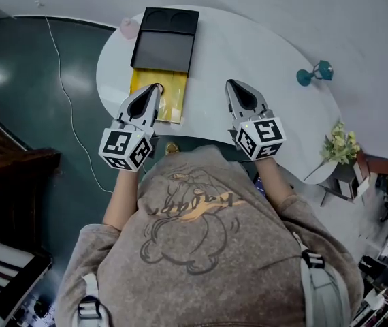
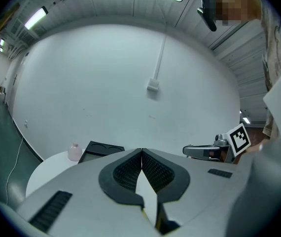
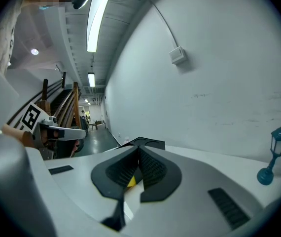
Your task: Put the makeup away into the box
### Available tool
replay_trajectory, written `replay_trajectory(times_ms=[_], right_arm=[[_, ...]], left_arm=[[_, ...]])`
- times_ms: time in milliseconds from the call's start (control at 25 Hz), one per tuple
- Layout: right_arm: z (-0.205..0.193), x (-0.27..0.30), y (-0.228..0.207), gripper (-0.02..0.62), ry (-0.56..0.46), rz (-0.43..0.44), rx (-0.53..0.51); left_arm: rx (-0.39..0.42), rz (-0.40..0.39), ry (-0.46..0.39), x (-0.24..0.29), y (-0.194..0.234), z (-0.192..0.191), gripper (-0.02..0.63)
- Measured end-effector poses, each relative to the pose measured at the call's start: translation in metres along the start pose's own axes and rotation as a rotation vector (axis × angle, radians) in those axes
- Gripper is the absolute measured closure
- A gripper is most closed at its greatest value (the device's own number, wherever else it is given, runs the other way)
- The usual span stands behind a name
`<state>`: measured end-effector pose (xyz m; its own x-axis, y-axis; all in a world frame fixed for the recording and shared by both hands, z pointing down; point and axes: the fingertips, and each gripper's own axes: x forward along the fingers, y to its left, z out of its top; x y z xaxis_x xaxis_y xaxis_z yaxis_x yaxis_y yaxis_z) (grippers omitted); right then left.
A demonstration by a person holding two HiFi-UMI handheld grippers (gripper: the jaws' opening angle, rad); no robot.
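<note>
Left tool (image 1: 156,87) (image 2: 141,151): jaws together, tips meeting, nothing between the pads. Its tip sits over the yellow panel (image 1: 160,95) that sticks out of the near end of the black box (image 1: 165,39) (image 2: 101,149); can't tell if it touches. The box lies flat on the white desk (image 1: 248,46), straight ahead of this tool.

Right tool (image 1: 231,84) (image 3: 139,148): jaws together. A yellow sliver (image 3: 130,181) shows low in the gap behind its pads; can't tell what it is. Bare desk is under its tip, the box ahead and to its left.

Pink bottle (image 1: 127,27) (image 2: 74,152) stands ahead-left of the left tool, just beside the box's far corner. Teal lamp figure (image 1: 314,73) (image 3: 273,154) is well off to the right tool's right.
</note>
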<state>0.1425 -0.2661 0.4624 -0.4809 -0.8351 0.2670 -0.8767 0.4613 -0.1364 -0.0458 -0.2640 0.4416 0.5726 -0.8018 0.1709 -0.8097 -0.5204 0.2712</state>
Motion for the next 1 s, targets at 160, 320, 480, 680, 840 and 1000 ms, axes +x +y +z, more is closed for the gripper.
replay_trajectory(times_ms=[160,320,480,680,840,1000], right_arm=[[-0.011,0.004,0.004,0.589,0.017,0.001,-0.005],[-0.026,0.008,0.007,0.589,0.042,0.005,-0.021],[-0.033,0.008,0.008,0.589,0.054,0.014,-0.029],[-0.033,0.008,0.011,0.591,0.053,0.034,-0.027],[-0.030,0.006,0.012,0.591,0.044,0.047,-0.010],[-0.029,0.006,0.013,0.592,0.041,0.058,-0.008]], left_arm=[[0.010,0.018,0.000,-0.005,0.006,-0.004,0.584],[0.013,0.048,0.006,-0.008,0.014,-0.012,0.584],[0.011,0.065,0.020,-0.007,0.019,-0.018,0.584],[-0.003,0.096,0.040,-0.007,0.025,-0.023,0.584],[-0.007,0.099,0.046,-0.005,0.025,-0.025,0.584],[-0.012,0.102,0.055,-0.004,0.025,-0.027,0.584]])
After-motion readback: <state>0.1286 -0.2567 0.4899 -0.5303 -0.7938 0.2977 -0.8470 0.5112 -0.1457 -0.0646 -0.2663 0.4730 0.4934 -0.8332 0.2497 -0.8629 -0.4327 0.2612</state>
